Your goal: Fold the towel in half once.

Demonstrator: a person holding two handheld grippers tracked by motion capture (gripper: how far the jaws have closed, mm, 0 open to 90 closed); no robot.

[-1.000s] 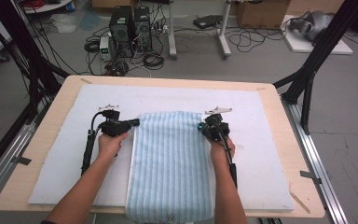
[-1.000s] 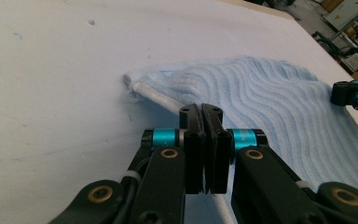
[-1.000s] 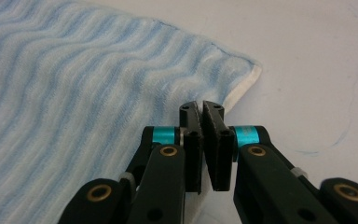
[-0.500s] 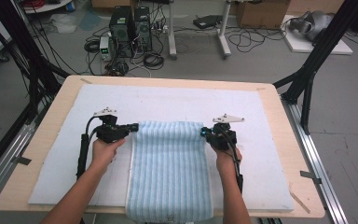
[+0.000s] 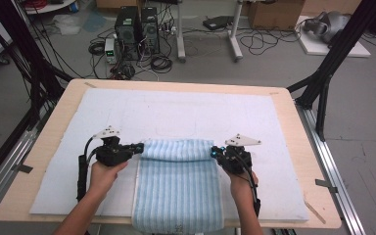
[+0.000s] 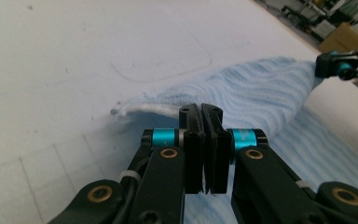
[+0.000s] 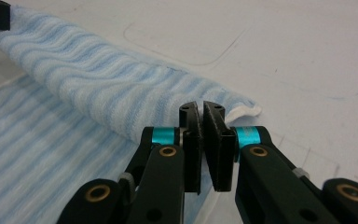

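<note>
the blue striped towel (image 5: 178, 188) lies on the white mat (image 5: 186, 115) near the person's edge of the table (image 5: 293, 105), its near end hanging over that edge. compared with a second ago, its far edge sits closer to the person: the far portion is now raised into a rolled hump (image 5: 176, 149) over the flat part, where earlier it reached farther up the mat. both hands have drawn back toward the person in step.

the left gripper (image 5: 138, 147) is at the hump's left end. in the left gripper view its jaws are pressed together, with the towel's white hem (image 6: 144, 108) just beyond the tips; cloth appears pinched there, though the contact itself is hidden. the right gripper (image 5: 214, 152) is at the right end. its own view shows the jaws nearly together, a thin slit between them, the towel corner (image 7: 247, 109) just behind; a pinch on cloth is likely but cannot be confirmed.

judgement: a fold of the far edge toward the near edge is under way and about a third carried over. both ends are level, so the fold runs square.
</note>
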